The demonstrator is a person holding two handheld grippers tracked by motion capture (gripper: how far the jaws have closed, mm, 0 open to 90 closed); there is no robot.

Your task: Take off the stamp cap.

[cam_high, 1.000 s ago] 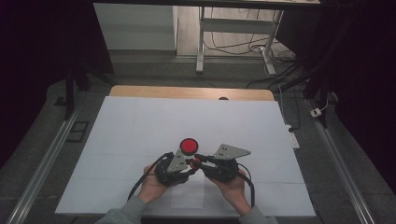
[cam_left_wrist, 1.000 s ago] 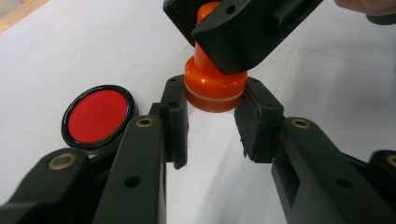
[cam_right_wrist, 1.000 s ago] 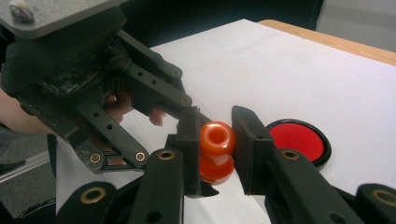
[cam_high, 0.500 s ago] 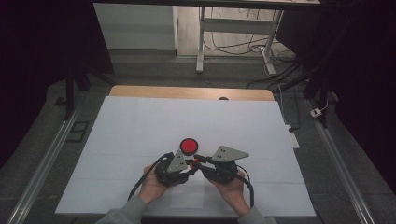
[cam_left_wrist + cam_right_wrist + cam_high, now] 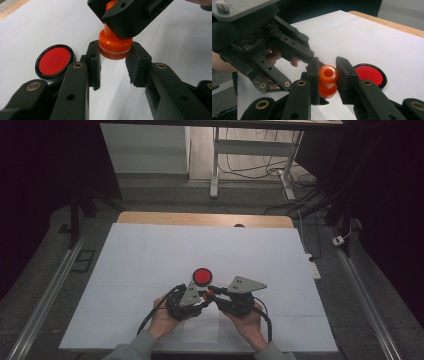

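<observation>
Orange stamp [image 5: 115, 46]: we are clamping it with both claws, left claw [image 5: 113, 66] gripping its base, right claw [image 5: 327, 81] its knob; red pad [image 5: 202, 276] at twelve o'clock.

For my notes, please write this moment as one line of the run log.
left tool: shut on orange stamp base | right tool: shut on its top | red ink pad: open on white table, beside

orange stamp [image 5: 115, 47], red black-rimmed disc [image 5: 54, 60], white table [image 5: 150, 255]
</observation>
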